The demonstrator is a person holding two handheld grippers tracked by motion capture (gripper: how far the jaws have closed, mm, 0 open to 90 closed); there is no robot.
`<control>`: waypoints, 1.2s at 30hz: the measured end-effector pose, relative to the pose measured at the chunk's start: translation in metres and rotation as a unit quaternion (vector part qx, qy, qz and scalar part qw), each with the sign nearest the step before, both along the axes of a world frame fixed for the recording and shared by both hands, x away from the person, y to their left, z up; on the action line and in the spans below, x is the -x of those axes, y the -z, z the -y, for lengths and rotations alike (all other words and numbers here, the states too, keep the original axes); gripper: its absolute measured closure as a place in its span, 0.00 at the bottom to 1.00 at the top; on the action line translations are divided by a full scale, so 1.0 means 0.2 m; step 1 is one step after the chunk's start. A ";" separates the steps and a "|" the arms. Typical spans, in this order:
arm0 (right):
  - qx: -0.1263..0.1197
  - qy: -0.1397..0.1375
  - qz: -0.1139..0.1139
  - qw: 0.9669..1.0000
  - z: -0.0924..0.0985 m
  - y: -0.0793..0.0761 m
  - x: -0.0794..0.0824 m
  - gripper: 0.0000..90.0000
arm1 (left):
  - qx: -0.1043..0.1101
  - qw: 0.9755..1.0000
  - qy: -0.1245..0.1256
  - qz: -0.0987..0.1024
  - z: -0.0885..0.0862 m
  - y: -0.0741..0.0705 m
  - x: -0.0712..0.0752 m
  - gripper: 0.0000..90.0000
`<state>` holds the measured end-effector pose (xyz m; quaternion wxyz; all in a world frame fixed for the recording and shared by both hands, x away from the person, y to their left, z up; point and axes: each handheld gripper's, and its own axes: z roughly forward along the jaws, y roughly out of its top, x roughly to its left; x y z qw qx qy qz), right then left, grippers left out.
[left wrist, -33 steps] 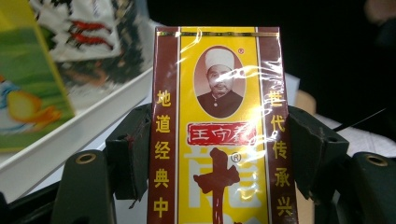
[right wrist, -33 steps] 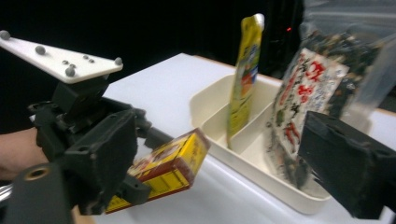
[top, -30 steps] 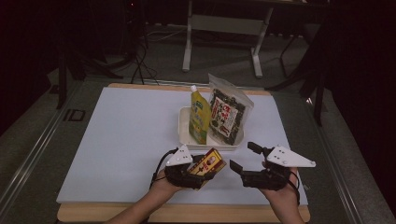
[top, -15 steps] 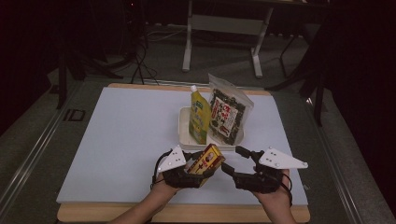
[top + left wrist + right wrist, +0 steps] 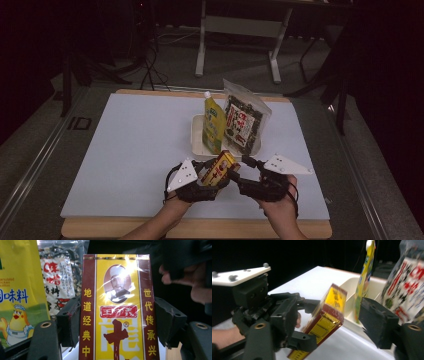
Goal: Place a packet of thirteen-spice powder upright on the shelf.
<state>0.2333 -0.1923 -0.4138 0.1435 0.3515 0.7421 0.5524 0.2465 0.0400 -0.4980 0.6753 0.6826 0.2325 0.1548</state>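
Since a second ago my right claw [image 5: 239, 176] has slid from the lower right of the high view toward the lower centre, and its jaws have just been closing; it now sits just beside the yellow and red box [image 5: 218, 169]. Between its two black jaws, in the right gripper view, stands the box [image 5: 325, 315], tilted, with its top leaning toward the upper right of that frame. My right claw's pads do not press on it there; I see a gap on both sides, so that claw is open around the box. My left claw [image 5: 212, 175] has stayed where it was at the lower centre of the high view. It grips the box: in the left gripper view both black pads lie flat against the long dark-red edges of the box [image 5: 116, 310], which stands upright in the middle of that frame.

At the centre of the high view, just above the box, a white tray [image 5: 196, 135] rests on the pale table [image 5: 125, 150]. In it stand a yellow pouch [image 5: 213, 125] with a white cap and, to its right, a clear bag [image 5: 242, 122] of dark contents with a red and white label. Both also appear at the upper left of the left gripper view, behind the box.
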 end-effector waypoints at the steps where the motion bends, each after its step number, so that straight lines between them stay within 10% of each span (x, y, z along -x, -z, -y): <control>1: -0.007 0.006 -0.009 1.000 0.00 0.01 -0.01 0.43 | 0.005 1.000 0.000 0.004 0.00 0.00 0.00 0.35; 15: -0.054 0.023 -0.077 0.995 -0.04 0.02 -0.04 0.73 | -0.002 0.999 -0.032 0.015 0.02 0.00 0.01 0.34; 36: -0.014 0.036 -0.027 0.999 -0.09 -0.05 -0.03 0.75 | -0.042 0.997 -0.023 -0.058 -0.03 -0.05 -0.02 0.10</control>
